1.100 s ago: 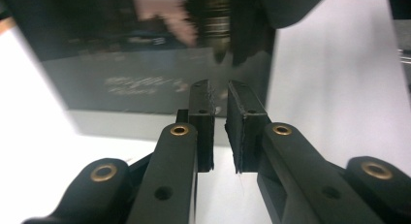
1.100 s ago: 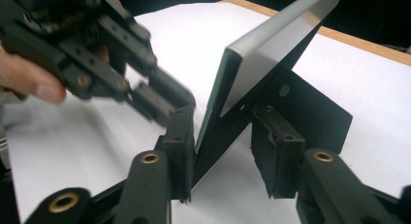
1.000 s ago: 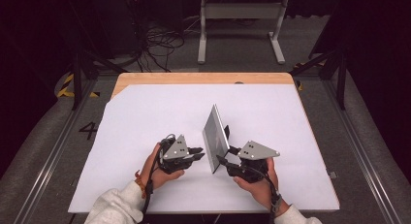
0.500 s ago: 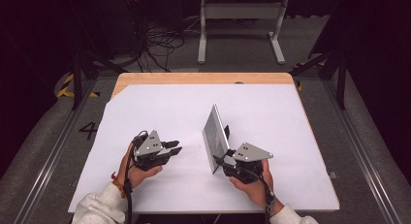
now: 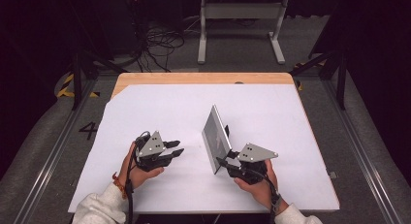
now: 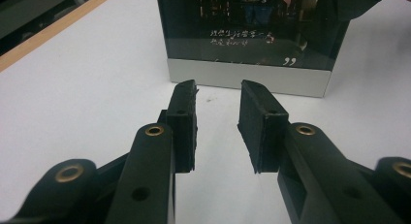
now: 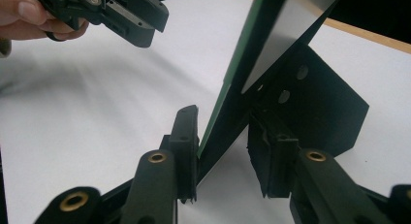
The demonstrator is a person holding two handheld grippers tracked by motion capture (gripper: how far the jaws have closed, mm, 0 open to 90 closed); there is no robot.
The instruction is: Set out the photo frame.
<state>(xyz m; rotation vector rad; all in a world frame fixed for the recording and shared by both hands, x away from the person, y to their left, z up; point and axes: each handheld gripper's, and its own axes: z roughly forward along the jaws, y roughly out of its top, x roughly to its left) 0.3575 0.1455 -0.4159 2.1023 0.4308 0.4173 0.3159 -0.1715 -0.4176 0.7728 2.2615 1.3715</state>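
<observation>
White sheeting covers the desk [image 5: 160, 103], with its wooden edge bare at the far side and a dark floor of cables behind it. From the high view, a framed plaque [image 5: 216, 139] stands tilted on the sheet right of centre, leaning on a black back stand; the right gripper [image 5: 224, 162] grips its near lower corner, while the left gripper [image 5: 175, 147] hovers apart to its left, holding nothing. From the left gripper view, the jaws have just been opening and stand apart with only bare sheet between them, aimed at the silver bottom strip of the plaque [image 6: 252, 35], whose dark glossy face carries small pale lettering. From the right gripper view, the jaws have just been closing and the plaque's thin green edge [image 7: 228, 83] runs between them, the left pad against it and the right pad on the black stand [image 7: 310, 103] behind. I judge the risk to lie in that corner hold: squeezing frame and stand together could fold the stand flat, and the plaque would then tip onto its face. A hold so low and off-centre may also let it pivot or slip if lifted, and a nudge from the left gripper could push it over.
</observation>
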